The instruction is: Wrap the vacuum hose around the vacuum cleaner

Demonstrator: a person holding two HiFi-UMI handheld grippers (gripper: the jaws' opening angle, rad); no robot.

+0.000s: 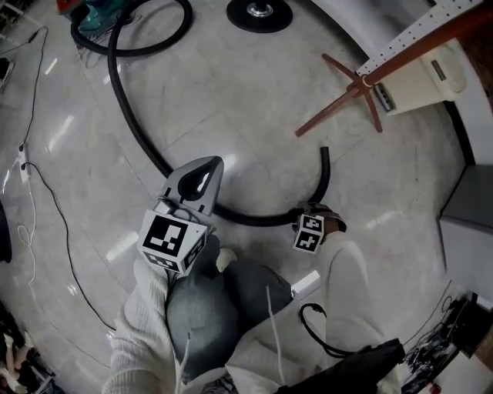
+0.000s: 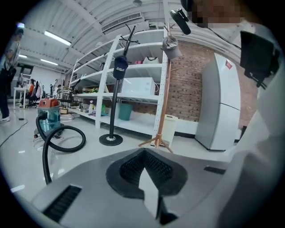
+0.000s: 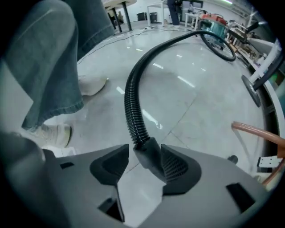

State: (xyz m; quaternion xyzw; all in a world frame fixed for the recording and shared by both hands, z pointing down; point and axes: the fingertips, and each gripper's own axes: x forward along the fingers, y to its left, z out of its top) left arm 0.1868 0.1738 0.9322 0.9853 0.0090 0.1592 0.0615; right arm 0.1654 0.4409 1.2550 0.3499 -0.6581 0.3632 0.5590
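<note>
The black ribbed vacuum hose (image 1: 137, 127) runs across the floor from the teal vacuum cleaner (image 1: 98, 14) at the top left and curves round to its free end (image 1: 324, 154). My right gripper (image 1: 314, 213) is low over the hose. In the right gripper view the hose's smooth cuff (image 3: 149, 156) lies between the parted jaws of that gripper (image 3: 144, 156), leaning on the right pad with a gap on the left. My left gripper (image 1: 203, 175) is raised above the floor, shut and empty (image 2: 143, 153). The left gripper view shows the vacuum cleaner (image 2: 48, 115) far off.
A wooden coat stand (image 1: 358, 85) spreads its legs at the upper right, and a black round stand base (image 1: 259, 14) sits at the top. A thin cable (image 1: 46, 200) trails on the left. The person's legs and shoes (image 3: 53, 133) are close. Shelving (image 2: 133, 89) and a fridge (image 2: 220, 107) line the wall.
</note>
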